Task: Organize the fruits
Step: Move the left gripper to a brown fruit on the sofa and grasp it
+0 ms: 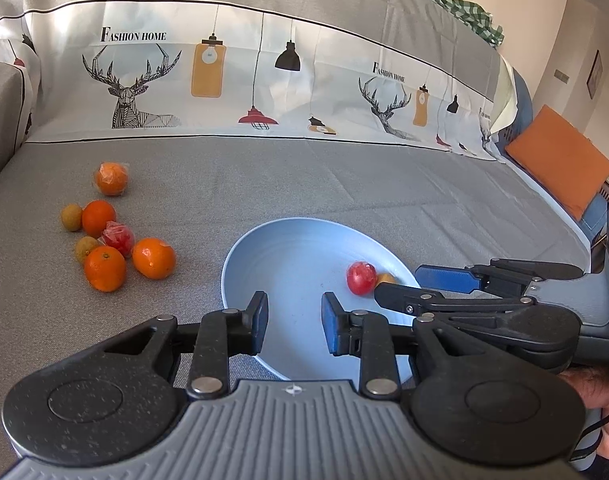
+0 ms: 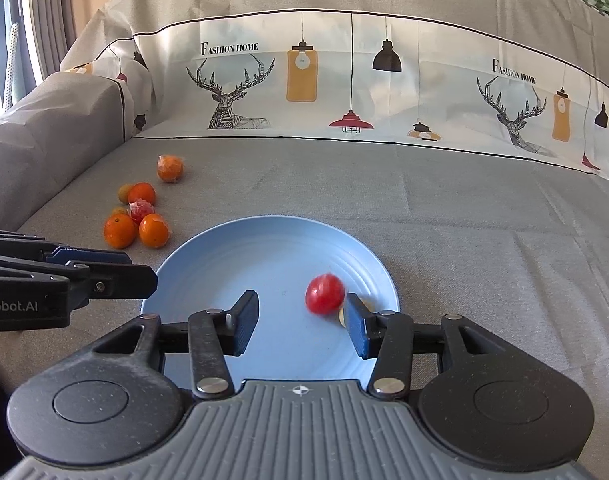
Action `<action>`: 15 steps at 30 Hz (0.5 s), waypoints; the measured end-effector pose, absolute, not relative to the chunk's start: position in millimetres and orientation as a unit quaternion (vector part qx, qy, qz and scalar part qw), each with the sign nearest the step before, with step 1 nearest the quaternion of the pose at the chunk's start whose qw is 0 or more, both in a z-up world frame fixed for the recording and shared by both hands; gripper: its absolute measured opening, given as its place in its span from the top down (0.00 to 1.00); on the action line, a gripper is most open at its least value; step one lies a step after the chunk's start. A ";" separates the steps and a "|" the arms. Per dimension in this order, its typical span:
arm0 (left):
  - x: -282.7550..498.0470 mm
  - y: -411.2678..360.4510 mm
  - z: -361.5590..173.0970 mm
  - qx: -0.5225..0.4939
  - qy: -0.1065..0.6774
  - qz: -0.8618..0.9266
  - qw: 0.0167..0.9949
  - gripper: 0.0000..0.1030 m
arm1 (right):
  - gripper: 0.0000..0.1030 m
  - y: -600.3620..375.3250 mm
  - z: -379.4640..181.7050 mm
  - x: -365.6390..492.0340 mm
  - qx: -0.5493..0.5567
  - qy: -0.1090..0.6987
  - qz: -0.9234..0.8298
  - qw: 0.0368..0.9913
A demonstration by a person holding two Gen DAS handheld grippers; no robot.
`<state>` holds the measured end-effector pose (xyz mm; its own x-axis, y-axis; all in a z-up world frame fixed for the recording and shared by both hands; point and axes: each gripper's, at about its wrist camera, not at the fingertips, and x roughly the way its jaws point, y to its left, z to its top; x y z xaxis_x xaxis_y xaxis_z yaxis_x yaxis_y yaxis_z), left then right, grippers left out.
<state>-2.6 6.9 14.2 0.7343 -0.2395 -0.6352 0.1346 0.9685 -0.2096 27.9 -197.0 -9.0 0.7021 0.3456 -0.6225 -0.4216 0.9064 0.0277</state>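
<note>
A light blue plate (image 1: 288,256) (image 2: 264,252) lies on the grey sofa seat. A red wrapped fruit (image 1: 361,277) (image 2: 324,293) lies in it, blurred in the right wrist view, with a small yellowish fruit (image 1: 386,279) (image 2: 343,316) beside it. My left gripper (image 1: 294,322) is open and empty over the plate's near rim. My right gripper (image 2: 302,322) is open and empty above the plate, the red fruit just ahead of its right finger. Loose fruit lies to the left: several oranges (image 1: 104,268) (image 2: 119,231), a red wrapped fruit (image 1: 118,239) (image 2: 140,211), two small tan fruits (image 1: 72,217).
The sofa backrest with a printed deer cloth (image 1: 132,92) (image 2: 236,96) rises behind the seat. A grey armrest (image 2: 44,140) stands at the left. An orange cushion (image 1: 560,160) lies at the far right. The right gripper's fingers (image 1: 444,280) reach over the plate's right rim.
</note>
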 end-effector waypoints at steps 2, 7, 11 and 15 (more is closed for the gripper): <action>-3.2 6.5 14.6 -0.073 0.350 -0.100 0.929 0.69 | 0.52 -196.9 -9.2 27.9 -0.060 0.325 0.208 0.921; -8.7 10.7 20.5 -0.073 0.346 -0.088 0.931 0.69 | 0.52 -195.2 -8.6 28.1 -0.057 0.326 0.209 0.920; -12.6 34.5 27.8 -0.116 0.365 -0.057 0.922 0.69 | 0.51 -193.9 -6.9 28.4 -0.046 0.327 0.210 0.920; -19.7 76.7 34.2 -0.190 0.395 -0.002 0.899 0.69 | 0.51 -191.3 -4.4 24.9 -0.048 0.323 0.219 0.920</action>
<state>-19.7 76.7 34.2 0.6880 -0.1535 -0.7093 -0.1462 0.9280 -0.3426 24.9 -191.3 -4.4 0.6961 0.3715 -0.6144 -0.4338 0.8995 0.0523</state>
